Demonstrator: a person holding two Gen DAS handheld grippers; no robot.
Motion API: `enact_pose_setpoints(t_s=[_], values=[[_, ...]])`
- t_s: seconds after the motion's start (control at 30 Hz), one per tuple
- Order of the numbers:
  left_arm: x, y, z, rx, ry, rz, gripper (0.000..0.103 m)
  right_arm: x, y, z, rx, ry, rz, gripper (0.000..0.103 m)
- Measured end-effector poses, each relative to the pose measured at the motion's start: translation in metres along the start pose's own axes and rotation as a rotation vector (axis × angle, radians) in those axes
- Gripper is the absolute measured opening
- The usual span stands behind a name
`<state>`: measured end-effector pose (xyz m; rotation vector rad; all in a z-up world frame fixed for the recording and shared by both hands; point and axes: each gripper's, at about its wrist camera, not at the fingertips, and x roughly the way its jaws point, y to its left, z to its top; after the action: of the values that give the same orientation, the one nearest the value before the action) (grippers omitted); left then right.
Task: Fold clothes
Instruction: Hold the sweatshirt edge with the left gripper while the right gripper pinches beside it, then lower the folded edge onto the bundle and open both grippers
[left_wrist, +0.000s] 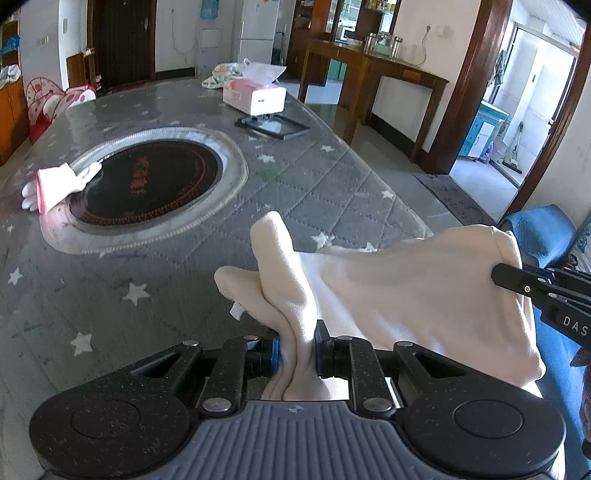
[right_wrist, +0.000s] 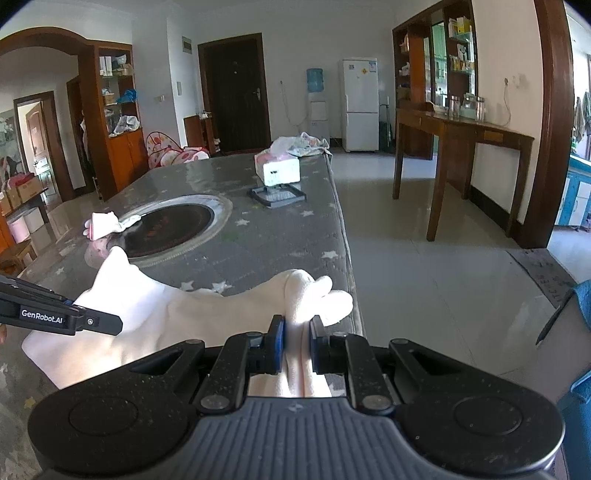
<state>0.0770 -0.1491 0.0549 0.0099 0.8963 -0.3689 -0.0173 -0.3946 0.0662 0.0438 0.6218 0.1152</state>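
Observation:
A cream-white garment hangs stretched between my two grippers at the near edge of the grey star-patterned table. My left gripper is shut on one bunched corner of it. My right gripper is shut on the other corner; the cloth spreads left from it. In the left wrist view the right gripper's black fingers pinch the cloth at the right. In the right wrist view the left gripper's fingers show at the left. A small folded white and pink garment lies at the far left of the table.
A round black cooktop is set into the table. A tissue box, a black frame and a patterned cloth lie at the far end. A wooden side table stands right. A blue chair is near right.

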Motion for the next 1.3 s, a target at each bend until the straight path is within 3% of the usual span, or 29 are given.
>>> enact_pose_setpoints(t_s=[0.3,1.03,1.1,1.2,1.3], values=[[0.006,0.006,-0.006,-0.016,0.026,0.003,0.02,0.014,-0.001,-0.01,-0.015,0.036,-0.027,0.013],[0.011,0.01,-0.012,-0.005,0.03,0.054,0.037,0.024,-0.006,-0.02,-0.007,0.061,-0.066,0.019],[0.011,0.011,-0.013,-0.006,0.03,0.056,0.038,0.023,-0.005,-0.021,-0.013,0.061,-0.068,0.02],[0.011,0.012,-0.013,-0.009,0.029,0.061,0.041,0.022,-0.003,-0.022,-0.017,0.058,-0.066,0.031],[0.011,0.014,-0.014,-0.01,0.027,0.066,0.045,0.02,0.001,-0.023,-0.026,0.054,-0.064,0.033]])
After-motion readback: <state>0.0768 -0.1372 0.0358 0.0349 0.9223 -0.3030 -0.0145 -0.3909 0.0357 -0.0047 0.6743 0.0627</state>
